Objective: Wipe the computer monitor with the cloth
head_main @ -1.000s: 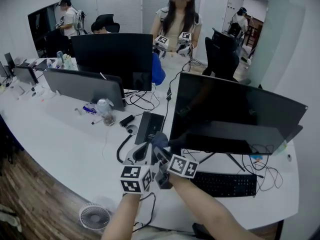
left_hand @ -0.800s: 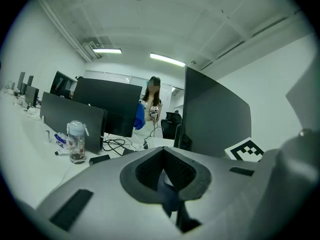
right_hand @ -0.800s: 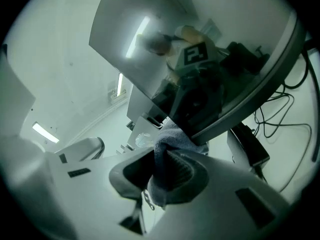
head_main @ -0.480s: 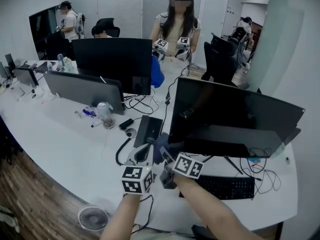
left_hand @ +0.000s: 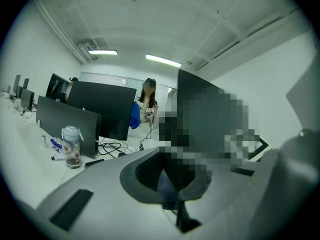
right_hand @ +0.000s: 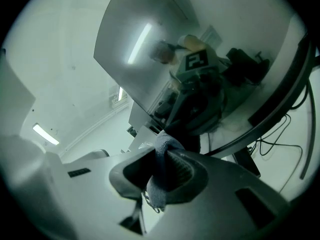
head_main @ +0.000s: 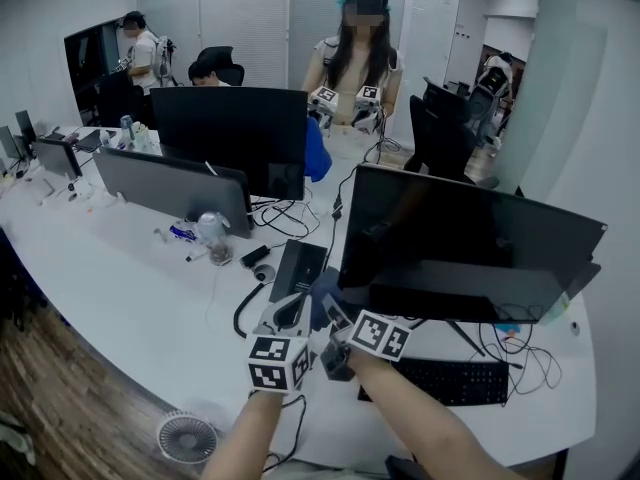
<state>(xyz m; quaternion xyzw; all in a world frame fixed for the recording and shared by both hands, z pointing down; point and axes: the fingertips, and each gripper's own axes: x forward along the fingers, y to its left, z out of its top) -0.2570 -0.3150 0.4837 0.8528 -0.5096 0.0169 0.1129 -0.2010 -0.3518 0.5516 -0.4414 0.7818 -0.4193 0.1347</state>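
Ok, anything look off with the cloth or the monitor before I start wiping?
Nothing looks spilled or damaged. One oddity: the cloth is pinched in the right gripper as a bunched wad, not spread flat, so probably little of it would meet the monitor.

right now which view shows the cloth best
The right gripper view: the cloth is close up, pinched by the right gripper. The head view shows a blue bit by the monitor; the left gripper view shows only a dim patch between its jaws.

Left gripper (head_main: 287, 313) and right gripper (head_main: 327, 315) side by side, blue cloth (head_main: 322, 290) at their tips, by monitor (head_main: 470, 233) lower-left corner, keyboard (head_main: 445, 380) on white desk (head_main: 140, 288), fan (head_main: 187, 435) below
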